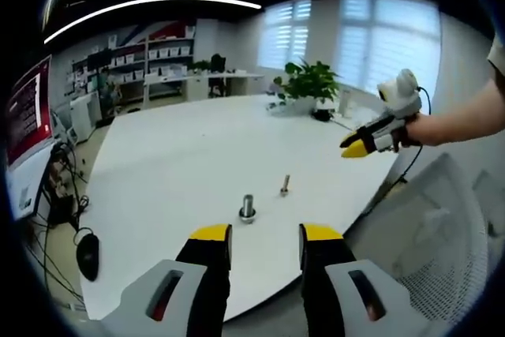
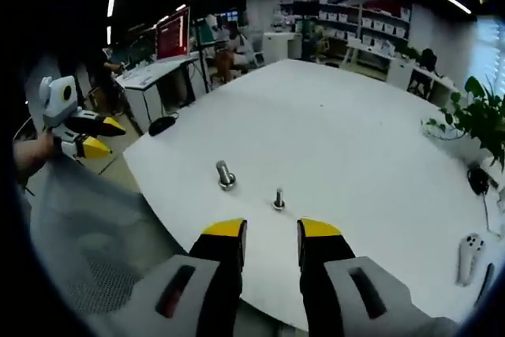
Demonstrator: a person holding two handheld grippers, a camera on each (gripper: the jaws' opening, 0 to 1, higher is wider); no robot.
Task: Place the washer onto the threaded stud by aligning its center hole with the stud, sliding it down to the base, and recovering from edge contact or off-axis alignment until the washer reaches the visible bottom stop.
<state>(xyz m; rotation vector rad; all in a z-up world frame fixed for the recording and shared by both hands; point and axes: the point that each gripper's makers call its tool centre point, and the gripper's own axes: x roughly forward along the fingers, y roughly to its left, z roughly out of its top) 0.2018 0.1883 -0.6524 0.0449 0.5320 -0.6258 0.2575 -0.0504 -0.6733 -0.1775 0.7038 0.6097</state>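
On the white table (image 1: 181,163) a thick threaded stud (image 1: 248,207) stands upright on a wider round metal base. A thinner, smaller stud (image 1: 284,185) stands just beyond it to the right. I cannot tell a washer apart from either. My left gripper (image 1: 265,234) hangs open just short of the table's near edge, nothing between its yellow tips. My right gripper (image 1: 353,147) floats off the table's right side, held by a hand. In the right gripper view the thick stud (image 2: 226,175) and thin stud (image 2: 278,200) lie ahead of the open, empty right gripper (image 2: 272,230). The left gripper (image 2: 105,136) shows open at far left.
A grey mesh chair (image 1: 442,226) sits beside the table edge. A black mouse (image 1: 87,256) and a monitor (image 1: 28,108) are on a side desk at left. A potted plant (image 1: 308,83) stands at the table's far end, and a white controller (image 2: 471,256) lies on the table.
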